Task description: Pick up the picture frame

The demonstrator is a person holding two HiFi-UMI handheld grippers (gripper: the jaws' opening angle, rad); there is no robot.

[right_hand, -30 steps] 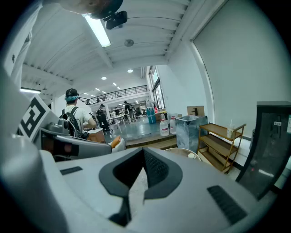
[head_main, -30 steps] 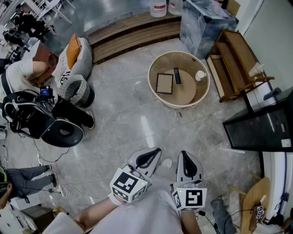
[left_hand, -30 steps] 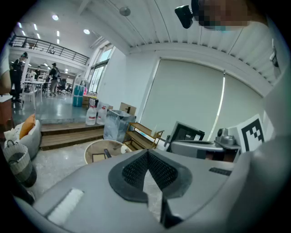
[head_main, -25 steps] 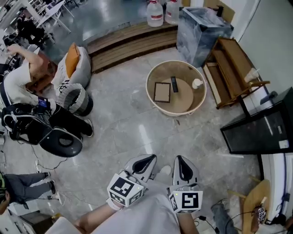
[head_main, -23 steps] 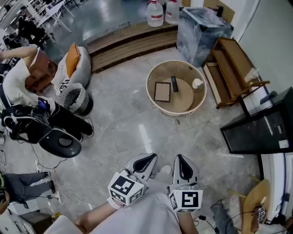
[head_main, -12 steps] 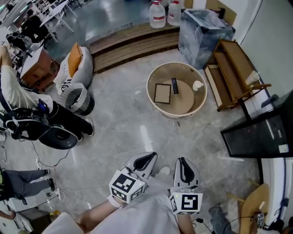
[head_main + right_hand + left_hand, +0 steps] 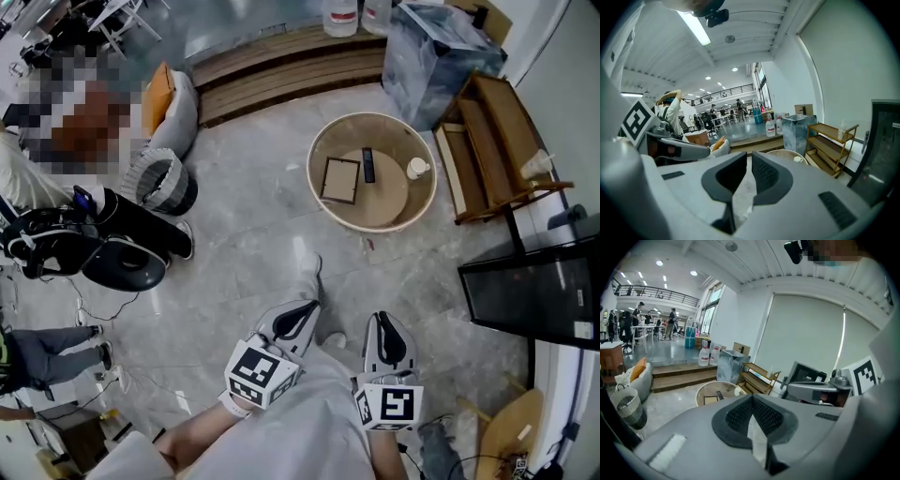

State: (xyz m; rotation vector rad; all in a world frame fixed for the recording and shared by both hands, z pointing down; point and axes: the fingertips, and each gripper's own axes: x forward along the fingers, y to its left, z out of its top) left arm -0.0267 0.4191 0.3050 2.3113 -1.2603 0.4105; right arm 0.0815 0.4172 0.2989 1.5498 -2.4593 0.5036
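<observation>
1. Picture frame (image 7: 339,180) first: lies flat on the round beige table (image 7: 323,208), on the left part of the top, dark border facing up, untouched.
2. Shares that tabletop with a dark remote (image 7: 368,165) just beside it and a white cup (image 7: 417,169) near the right rim.
3. Over to the left gripper (image 7: 302,314): hangs low in the head view above the grey stone floor (image 7: 253,253), well apart from the table, nose pointing up towards it.
4. Presses its pads (image 7: 738,416) together at the tip in the left gripper view, with nothing caught between them.
5. Now the right gripper (image 7: 384,328): hovers just beside the left one, equally far from the frame.
6. Leaves only a narrow slit between its pads (image 7: 765,176) in the right gripper view: jaws a touch apart, empty, floor showing through the gap.
7. Round the edges: wooden shelf unit (image 7: 492,141) right of the table, 2 water bottles (image 7: 341,17) at the top edge, woven basket (image 7: 167,183) off to the left.
</observation>
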